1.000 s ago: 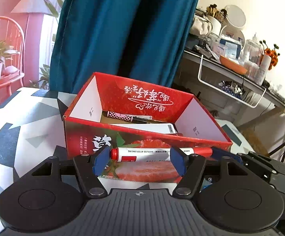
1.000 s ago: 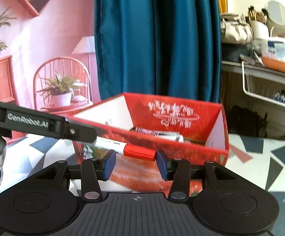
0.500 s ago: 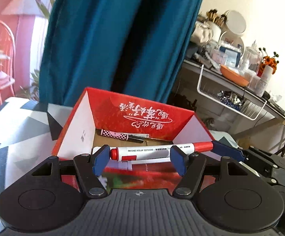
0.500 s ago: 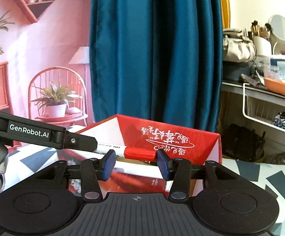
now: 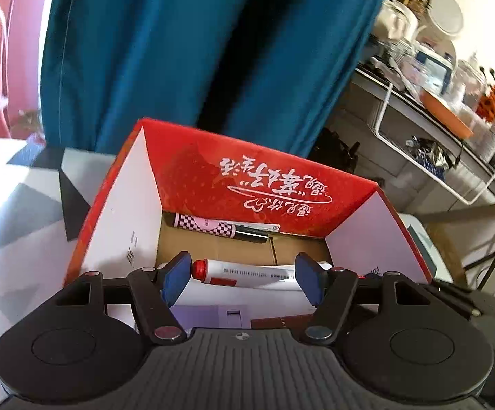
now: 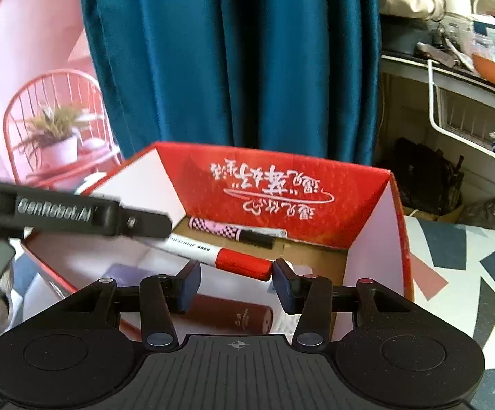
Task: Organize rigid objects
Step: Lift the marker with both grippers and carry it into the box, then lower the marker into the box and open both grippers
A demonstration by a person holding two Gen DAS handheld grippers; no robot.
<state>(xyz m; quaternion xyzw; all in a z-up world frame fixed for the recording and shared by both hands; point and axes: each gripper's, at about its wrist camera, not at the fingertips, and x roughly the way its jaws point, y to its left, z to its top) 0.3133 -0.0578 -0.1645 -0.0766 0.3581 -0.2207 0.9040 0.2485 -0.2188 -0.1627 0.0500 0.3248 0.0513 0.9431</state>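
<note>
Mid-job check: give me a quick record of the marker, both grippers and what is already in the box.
marker: red-capped white marker, held over the open red box, not yet set down
left gripper: jaws apart, marker lying across the gap; grip unclear
right gripper: red cap between the jaws, which have just been opening; contact unclear
in box: checkered pen along the far wall; brown cylinder and purple flat item at the near end
</note>
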